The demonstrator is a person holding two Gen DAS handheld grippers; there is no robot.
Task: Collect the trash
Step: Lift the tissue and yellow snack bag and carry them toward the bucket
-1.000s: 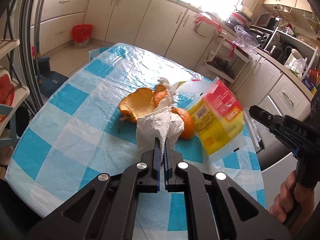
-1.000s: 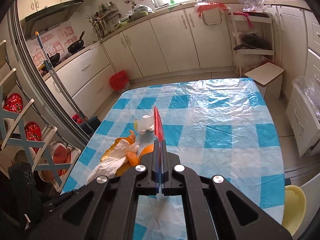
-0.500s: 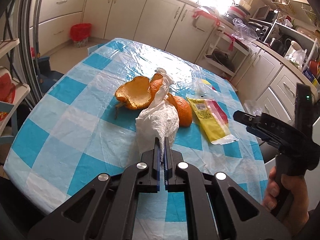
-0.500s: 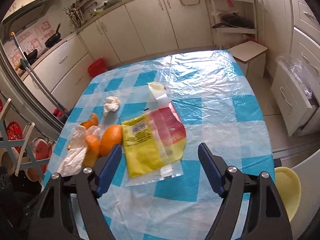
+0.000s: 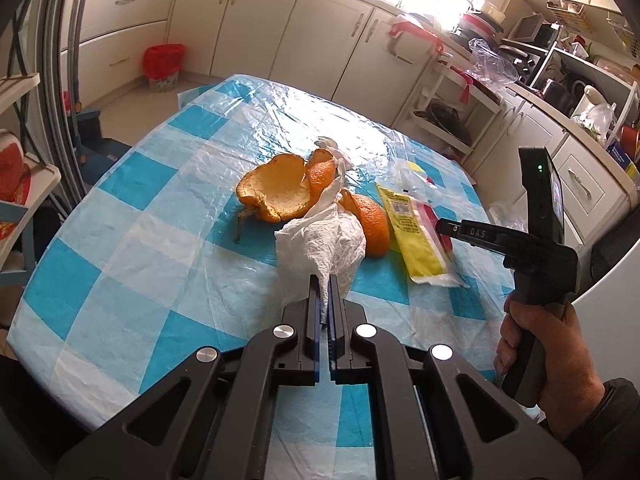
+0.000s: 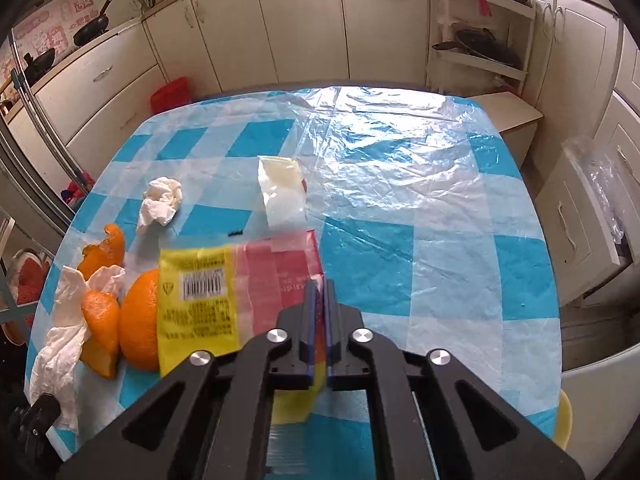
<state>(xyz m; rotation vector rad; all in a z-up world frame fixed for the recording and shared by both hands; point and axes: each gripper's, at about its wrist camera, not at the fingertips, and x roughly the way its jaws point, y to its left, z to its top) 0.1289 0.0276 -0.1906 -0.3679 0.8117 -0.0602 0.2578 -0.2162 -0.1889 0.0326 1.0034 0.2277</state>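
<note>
The blue-and-white checked, plastic-covered worktop [image 6: 400, 208] carries the trash. The right gripper [image 6: 319, 280] has just closed its jaws on the red edge of the flat yellow-and-red plastic wrapper [image 6: 200, 292], just beside the orange peel [image 5: 276, 192]; lift it slowly so the slick film stays pinched. The left gripper [image 5: 324, 280] grips the crumpled white paper napkin [image 5: 320, 244], draped against that peel.

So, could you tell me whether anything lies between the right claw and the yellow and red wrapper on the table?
Nothing visible does. The right claw has just closed on the red edge of the wrapper, which sits between its fingers. The orange peel and the tissue lie beside the wrapper, on its far side from the claw.
</note>
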